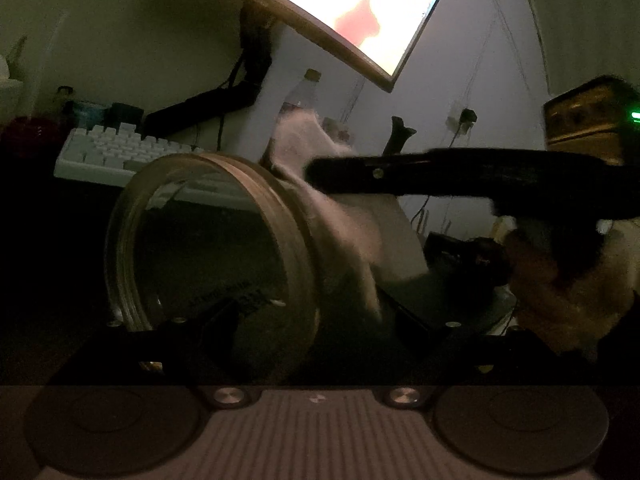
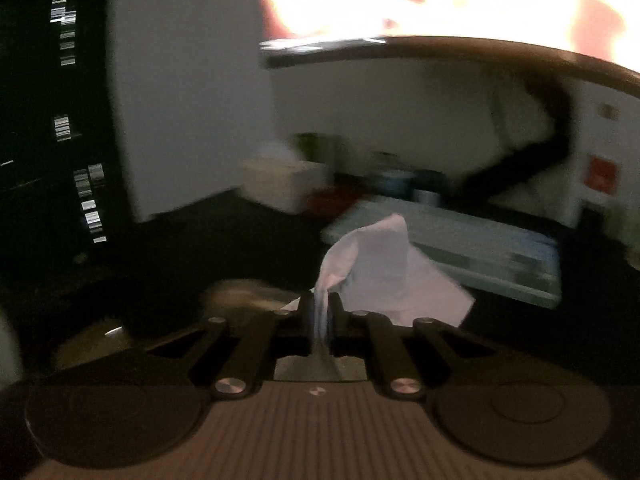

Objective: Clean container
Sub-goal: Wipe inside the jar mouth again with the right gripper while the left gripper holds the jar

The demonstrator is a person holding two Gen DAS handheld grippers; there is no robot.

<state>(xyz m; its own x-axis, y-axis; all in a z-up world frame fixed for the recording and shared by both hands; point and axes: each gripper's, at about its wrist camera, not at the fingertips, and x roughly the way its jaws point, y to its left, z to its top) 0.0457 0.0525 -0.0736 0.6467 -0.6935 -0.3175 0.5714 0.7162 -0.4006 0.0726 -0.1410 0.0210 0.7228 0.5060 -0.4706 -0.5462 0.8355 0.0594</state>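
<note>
Left wrist view: dim room, the clear jar (image 1: 212, 256) lay on its side between the left gripper (image 1: 280, 328) fingers, open mouth turned toward the camera.
Left gripper state: jaws stood wide, one on each side of the jar body; it looked gripped, though the pads were mostly hidden behind the glass.
Jar position: close in front of the camera, lifted off the dark desk (image 1: 52, 240), threaded rim to the upper left.
Tissue: a white tissue (image 1: 316, 148) draped over the jar's outer wall, on its right shoulder.
Right gripper in left view: the right gripper (image 1: 316, 172) came in from the right as a long dark bar, its tip at the tissue on the jar; a hand (image 1: 560, 280) held it at the right edge.
Right wrist view: blurred; jaws closed almost fully, pinching the tissue (image 2: 384, 268), which fanned out above and ahead of the fingertips (image 2: 338, 312).
Jar in right view: only a smeared tan shape (image 2: 240, 296) just left of the jaws, too blurred to read contact.
Background: white keyboard (image 1: 116, 148) behind the jar, bright monitor (image 1: 380, 8) overhead, plastic bottle (image 1: 300, 96) beyond the tissue.
</note>
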